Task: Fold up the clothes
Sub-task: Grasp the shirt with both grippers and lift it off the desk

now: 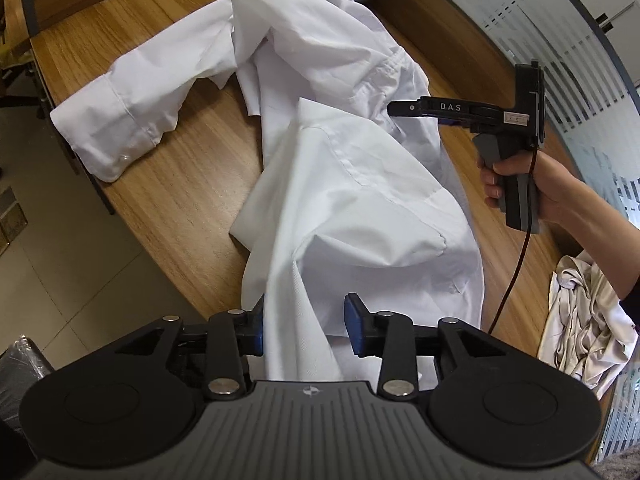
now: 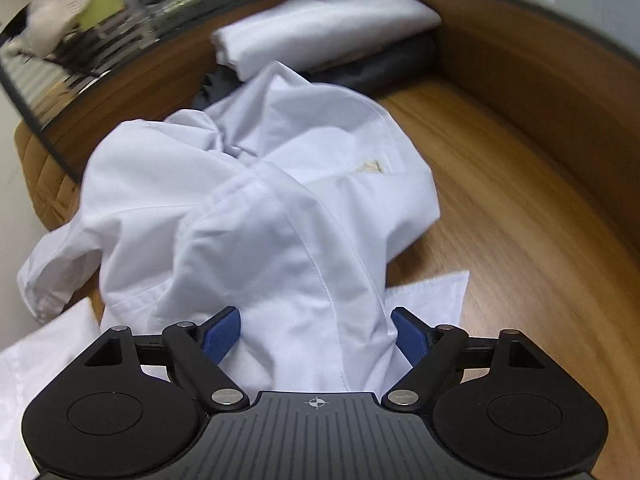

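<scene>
A crumpled white shirt [image 1: 352, 184] lies across the wooden table [image 1: 188, 200], one cuffed sleeve [image 1: 116, 128] stretched to the left. My left gripper [image 1: 306, 320] stands open at the shirt's near end, with a fold of cloth rising between its blue pads [image 1: 356, 324]. A person's hand [image 1: 520, 188] holds my right gripper [image 1: 394, 109] from the right, its tips over the shirt's middle. In the right wrist view the right gripper [image 2: 316, 328] is open wide, and a hump of the white shirt [image 2: 260, 208] sits between the fingers without being pinched.
A folded white garment [image 2: 320, 28] rests on a dark one [image 2: 384, 68] at the table's back. A crumpled beige cloth [image 1: 588, 320] lies at the near right. The table's curved edge [image 1: 132, 248] drops to tiled floor on the left. Frosted glass [image 1: 560, 52] runs along the right.
</scene>
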### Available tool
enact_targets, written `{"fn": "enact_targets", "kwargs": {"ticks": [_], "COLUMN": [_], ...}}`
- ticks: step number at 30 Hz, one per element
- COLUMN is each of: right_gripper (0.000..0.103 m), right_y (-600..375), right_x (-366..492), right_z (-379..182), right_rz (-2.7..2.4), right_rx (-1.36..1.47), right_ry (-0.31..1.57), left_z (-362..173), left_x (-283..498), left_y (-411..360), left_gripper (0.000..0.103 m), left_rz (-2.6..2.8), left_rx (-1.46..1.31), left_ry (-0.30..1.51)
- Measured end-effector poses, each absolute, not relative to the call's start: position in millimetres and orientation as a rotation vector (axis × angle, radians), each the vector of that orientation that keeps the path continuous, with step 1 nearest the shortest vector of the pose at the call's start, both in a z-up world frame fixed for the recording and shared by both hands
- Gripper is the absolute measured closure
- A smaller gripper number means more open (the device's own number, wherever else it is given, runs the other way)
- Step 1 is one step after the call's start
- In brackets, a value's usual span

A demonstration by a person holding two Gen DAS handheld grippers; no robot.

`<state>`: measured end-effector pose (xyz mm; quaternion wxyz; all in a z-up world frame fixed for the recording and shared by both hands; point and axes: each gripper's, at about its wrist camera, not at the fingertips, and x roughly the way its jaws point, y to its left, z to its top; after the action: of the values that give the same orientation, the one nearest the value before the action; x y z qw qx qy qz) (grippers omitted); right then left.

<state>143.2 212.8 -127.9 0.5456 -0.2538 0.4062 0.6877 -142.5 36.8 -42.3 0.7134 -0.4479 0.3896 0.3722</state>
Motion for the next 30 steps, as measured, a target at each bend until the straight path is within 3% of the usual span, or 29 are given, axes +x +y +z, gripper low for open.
{"fn": "enact_targets", "kwargs": {"ticks": [1, 2, 4, 5, 6, 20, 30], "right_gripper": [0.023, 0.033, 0.059, 0.084, 0.091, 0.094, 0.095], "right_y": [212.7, 212.3, 208.7, 205.2, 201.6, 24.5, -125.3], "right_x": [145.0, 146.7, 148.6, 151.3, 156.9, 200.3, 117.6], "right_z": [-130.1, -132.0, -132.8, -131.9, -131.5, -83.1, -55.6], "right_rz": [1.626, 1.620, 1.606, 1.582, 1.544, 1.075, 0.639], "right_rx": [-0.582, -0.564, -0.538, -0.517, -0.476, -0.168, 0.028], "right_ry": [0.996, 1.024, 1.044, 1.058, 1.096, 1.082, 1.054], "left_z": [-42.9, -41.2, -36.4, -34.0, -30.9, 1.6, 4.5], "left_x": [-140.5, -142.8, -147.5, -150.7, -155.2, -204.2, -173.0], "left_y": [38.2, 41.2, 46.0, 48.6, 51.9, 146.6, 211.5], "left_gripper": [0.072, 0.091, 0.096, 0.097, 0.097, 0.097, 0.097], "left_rz": [0.834, 0.864, 0.894, 0.906, 0.917, 0.845, 0.536], "left_rx": [-0.979, -0.950, -0.923, -0.921, -0.913, -0.713, -0.522], "left_ry": [0.869, 0.875, 0.872, 0.861, 0.856, 0.828, 0.834]}}
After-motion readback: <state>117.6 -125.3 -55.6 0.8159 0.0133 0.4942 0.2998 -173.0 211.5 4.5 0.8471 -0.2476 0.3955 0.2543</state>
